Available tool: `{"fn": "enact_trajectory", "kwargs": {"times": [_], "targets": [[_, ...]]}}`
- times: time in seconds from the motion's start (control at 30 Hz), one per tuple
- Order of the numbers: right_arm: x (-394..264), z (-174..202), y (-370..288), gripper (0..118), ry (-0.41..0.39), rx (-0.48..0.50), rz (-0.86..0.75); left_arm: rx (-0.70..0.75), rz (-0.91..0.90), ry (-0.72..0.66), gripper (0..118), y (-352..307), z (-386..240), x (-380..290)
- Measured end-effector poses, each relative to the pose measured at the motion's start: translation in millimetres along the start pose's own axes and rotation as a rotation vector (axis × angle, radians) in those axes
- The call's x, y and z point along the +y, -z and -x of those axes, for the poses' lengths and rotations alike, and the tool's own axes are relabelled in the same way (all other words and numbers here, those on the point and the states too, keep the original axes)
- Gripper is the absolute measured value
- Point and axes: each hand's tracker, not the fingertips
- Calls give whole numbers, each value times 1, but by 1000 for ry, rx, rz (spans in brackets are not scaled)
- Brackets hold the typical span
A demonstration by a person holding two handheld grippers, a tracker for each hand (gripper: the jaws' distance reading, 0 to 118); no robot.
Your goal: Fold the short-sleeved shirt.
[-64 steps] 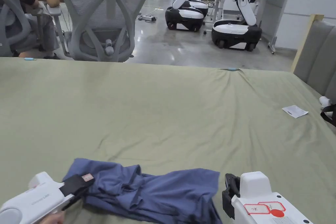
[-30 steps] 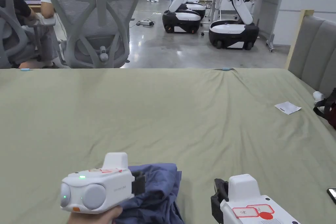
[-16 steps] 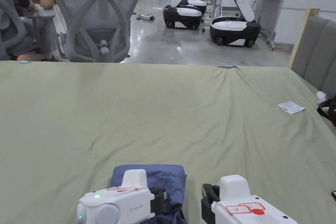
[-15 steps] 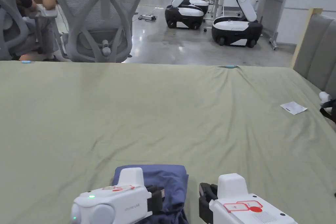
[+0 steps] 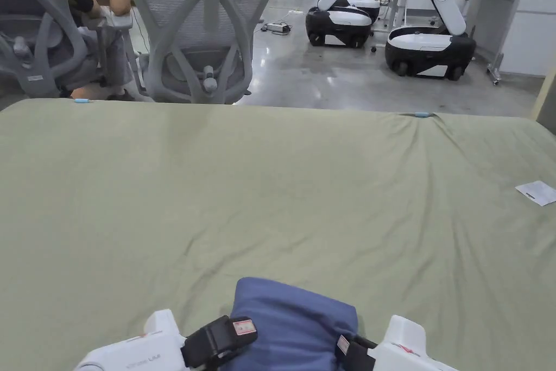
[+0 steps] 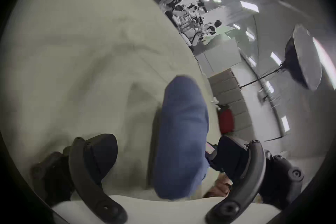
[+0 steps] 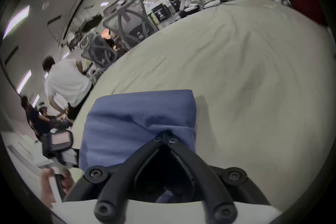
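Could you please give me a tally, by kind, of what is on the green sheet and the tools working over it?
Blue folded shirt: 1
White paper slip: 1
Tools: 2, left tool open, right tool pinching the shirt
Total: 4

The folded blue shirt runs off the bottom edge of the head view, so its near end is cut off there. The left claw and right claw are cut off by that same edge, their bodies only partly in frame. In the right gripper view, the right claw's closed jaws cover the shirt's near edge. The left gripper view is blurred by motion; whether the wide-spread left jaws touch the shirt cannot be told. The white paper slip is too small to make out.
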Motion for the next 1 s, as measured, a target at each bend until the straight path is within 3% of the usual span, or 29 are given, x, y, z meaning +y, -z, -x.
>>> {"fn": "enact_trajectory", "kwargs": {"times": [0.07, 0.1, 0.13, 0.17, 0.2, 0.33, 0.4, 0.53, 0.63, 0.8, 1.0], "targets": [[0, 7, -4, 0, -86, -16, 3, -116, 27, -46, 102, 22, 1, -4], [1, 13, -5, 0, -148, -26, -2, -154, 43, -69, 87, 32, -1, -5], [1, 18, -6, 0, -193, -44, -6, -109, 42, -68, 71, 42, -6, -4], [0, 28, -7, 0, -245, -77, -13, -14, 15, -34, 43, 46, -10, -4], [0, 36, -9, 0, -300, -89, -22, 64, -6, 17, 37, 46, -13, -1], [0, 80, -11, 0, -454, -102, -56, 10, -36, 46, 34, 14, -18, 15], [-2, 107, -7, 0, -513, -96, -66, 88, -90, 133, 34, -18, -17, 33], [-12, 162, 10, 0, -587, -69, -90, 151, -144, 163, 34, -90, 7, 81], [-22, 204, 30, 0, -649, -48, -98, 277, -178, 221, 34, -151, 29, 125], [-45, 266, 66, 0, -695, 4, -89, 415, -206, 253, 34, -243, 68, 200], [-64, 299, 90, 0, -722, 41, -64, 483, -200, 202, 34, -287, 118, 246]]}}
